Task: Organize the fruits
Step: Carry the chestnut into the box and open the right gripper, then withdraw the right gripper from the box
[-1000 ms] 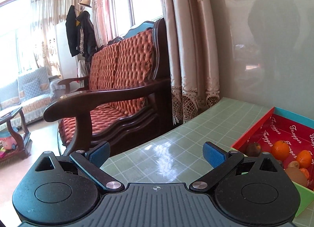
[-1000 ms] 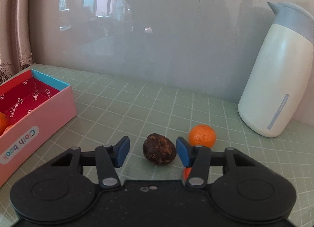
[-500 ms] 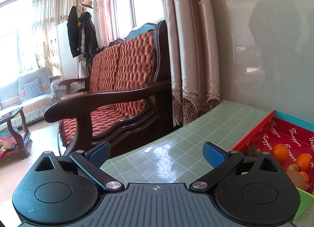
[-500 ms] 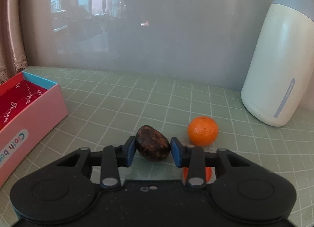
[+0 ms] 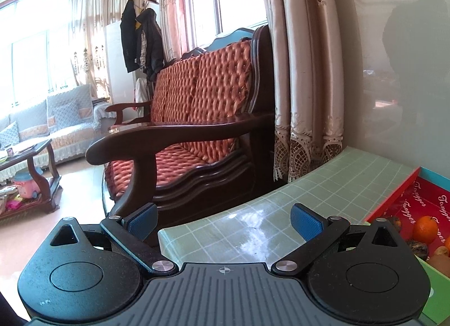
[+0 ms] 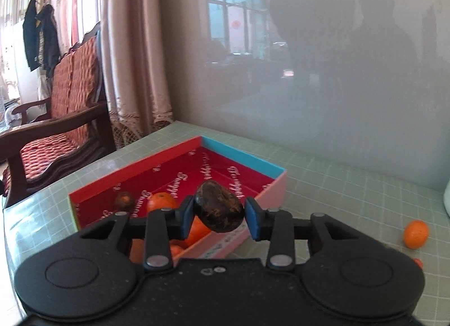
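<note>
My right gripper (image 6: pixel 220 220) is shut on a dark brown wrinkled fruit (image 6: pixel 219 210) and holds it in the air over the near edge of the red-lined box (image 6: pixel 277 182). The box holds oranges (image 6: pixel 161 202) and a small brown fruit (image 6: pixel 123 200). One orange (image 6: pixel 415 234) lies loose on the green grid mat to the right. My left gripper (image 5: pixel 223 220) is open and empty over the table's left edge. The box (image 5: pixel 393 199) with an orange (image 5: pixel 424 227) and other fruits shows at the right of the left wrist view.
A wooden armchair with red cushions (image 5: pixel 202 117) stands just left of the table, with curtains (image 5: pixel 306 72) behind it. A glossy grey wall (image 6: pixel 323 72) backs the table. The white jug's edge (image 6: pixel 447 199) shows at the far right.
My right gripper closed on the dark fruit, lifted it off the mat and swung left to the box. My left gripper drifted slightly left, staying open.
</note>
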The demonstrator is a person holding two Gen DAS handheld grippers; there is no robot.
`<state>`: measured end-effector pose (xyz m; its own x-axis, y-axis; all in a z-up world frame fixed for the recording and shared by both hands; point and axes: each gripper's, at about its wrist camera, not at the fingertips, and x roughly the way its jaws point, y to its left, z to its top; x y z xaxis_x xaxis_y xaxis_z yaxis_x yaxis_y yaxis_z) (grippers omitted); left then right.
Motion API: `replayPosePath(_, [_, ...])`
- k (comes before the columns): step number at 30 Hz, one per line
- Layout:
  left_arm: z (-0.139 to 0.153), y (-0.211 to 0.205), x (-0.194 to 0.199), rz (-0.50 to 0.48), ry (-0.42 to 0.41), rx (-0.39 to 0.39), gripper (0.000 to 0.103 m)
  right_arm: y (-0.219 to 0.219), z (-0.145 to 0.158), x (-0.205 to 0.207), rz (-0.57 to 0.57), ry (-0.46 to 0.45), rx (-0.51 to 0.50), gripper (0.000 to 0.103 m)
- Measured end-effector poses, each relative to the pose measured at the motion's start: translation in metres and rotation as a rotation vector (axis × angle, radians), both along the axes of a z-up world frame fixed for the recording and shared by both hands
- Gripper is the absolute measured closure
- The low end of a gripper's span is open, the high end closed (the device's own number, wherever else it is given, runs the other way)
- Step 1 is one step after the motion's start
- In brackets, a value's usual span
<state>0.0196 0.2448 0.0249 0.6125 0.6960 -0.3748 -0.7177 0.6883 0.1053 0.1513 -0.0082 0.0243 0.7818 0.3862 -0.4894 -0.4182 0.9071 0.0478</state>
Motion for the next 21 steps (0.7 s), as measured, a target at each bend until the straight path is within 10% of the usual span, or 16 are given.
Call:
replayPosePath(15, [-0.005, 0.02, -0.007, 0.025, 0.006, -0.012, 0.003, 0.034, -0.014, 0.003, 0.029, 0.044, -0.013, 0.061])
replayPosePath(21, [-0.005, 0.012, -0.003, 0.004, 0.012, -0.006, 0.003, 0.027, -0.01, 0.0, 0.006, 0.023, 0.004, 0.037])
